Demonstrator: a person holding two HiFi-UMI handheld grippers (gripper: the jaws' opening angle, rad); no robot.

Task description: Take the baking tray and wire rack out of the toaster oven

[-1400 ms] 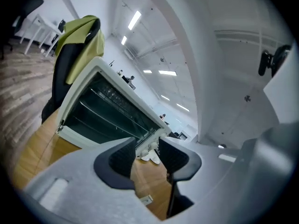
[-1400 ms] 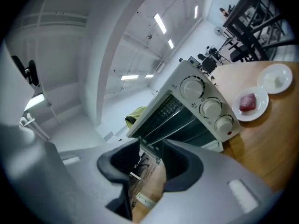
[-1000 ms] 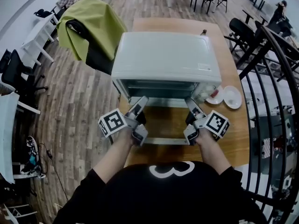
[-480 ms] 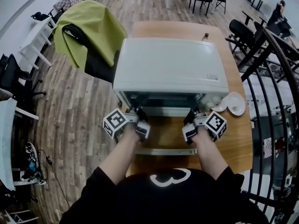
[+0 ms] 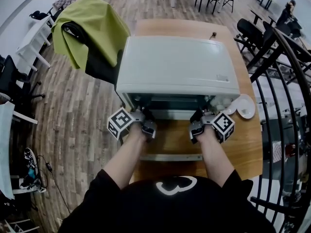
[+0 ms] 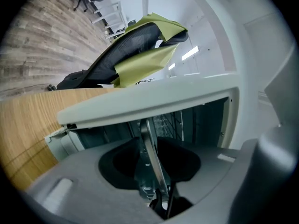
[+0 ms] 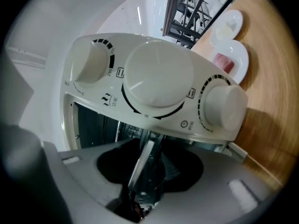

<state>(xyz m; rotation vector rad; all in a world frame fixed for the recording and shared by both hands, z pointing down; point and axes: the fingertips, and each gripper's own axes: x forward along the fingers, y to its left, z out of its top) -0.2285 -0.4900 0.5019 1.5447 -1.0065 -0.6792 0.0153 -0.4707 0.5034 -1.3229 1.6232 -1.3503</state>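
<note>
Left gripper [image 5: 142,116] and right gripper [image 5: 199,115] have just closed narrow onto the baking tray [image 6: 149,150] rim. I grip one side each to pull it level. The tray sits inside the toaster oven [image 5: 177,64].

green cloth [image 5: 91,24] over chair [image 5: 100,64]; 2 plates [image 5: 244,107] on table [image 5: 175,25]

Toaster oven [image 5: 177,64] roof hides cavity in head view; metal edge [image 6: 148,148] at opening: tray or rack, unclear.
</note>
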